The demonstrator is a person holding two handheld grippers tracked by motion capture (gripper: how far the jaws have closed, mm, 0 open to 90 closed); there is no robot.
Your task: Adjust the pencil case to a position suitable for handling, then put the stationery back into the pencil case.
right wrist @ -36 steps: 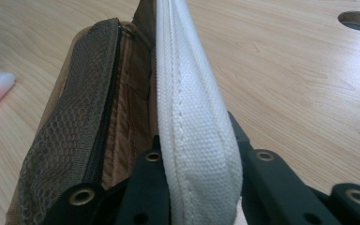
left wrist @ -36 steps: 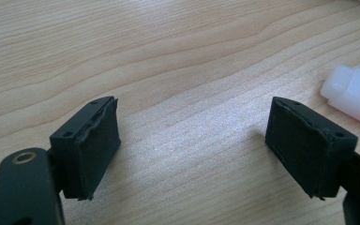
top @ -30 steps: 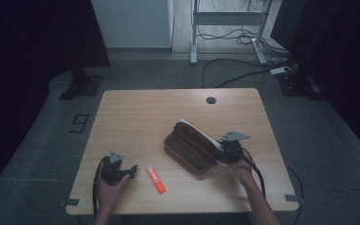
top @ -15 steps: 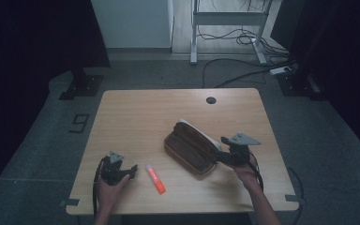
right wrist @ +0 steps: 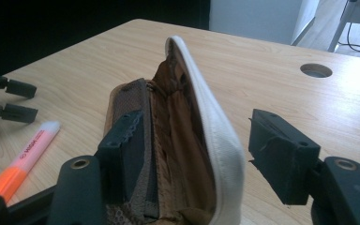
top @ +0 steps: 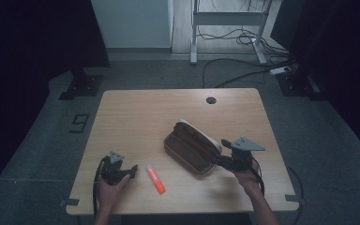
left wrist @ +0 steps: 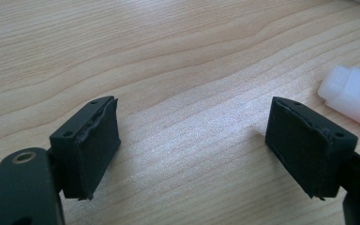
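A brown pencil case [top: 194, 147] with a white-edged flap lies unzipped on the wooden table [top: 145, 117], right of centre. My right gripper [top: 222, 152] sits at its near right end. Its jaws have just been opening and stand open astride the case's end [right wrist: 178, 122], with a clear gap between the right pad and the white flap. An orange highlighter [top: 155, 178] with a clear cap lies near the front edge. Just left of it, my left gripper [top: 132, 171] rests low on the table, open, with bare wood between its jaws [left wrist: 192, 140]. The highlighter's cap [left wrist: 351, 96] lies beyond the right jaw.
A round cable hole [top: 211, 100] is in the table's far edge. Behind the table, a metal desk frame [top: 225, 18] and cables lie on the grey floor. The far left half of the tabletop is bare wood.
My right gripper has drawn back to the right from the pencil case and risen slightly, and its jaws stand wider apart. The left gripper and the highlighter have not moved.
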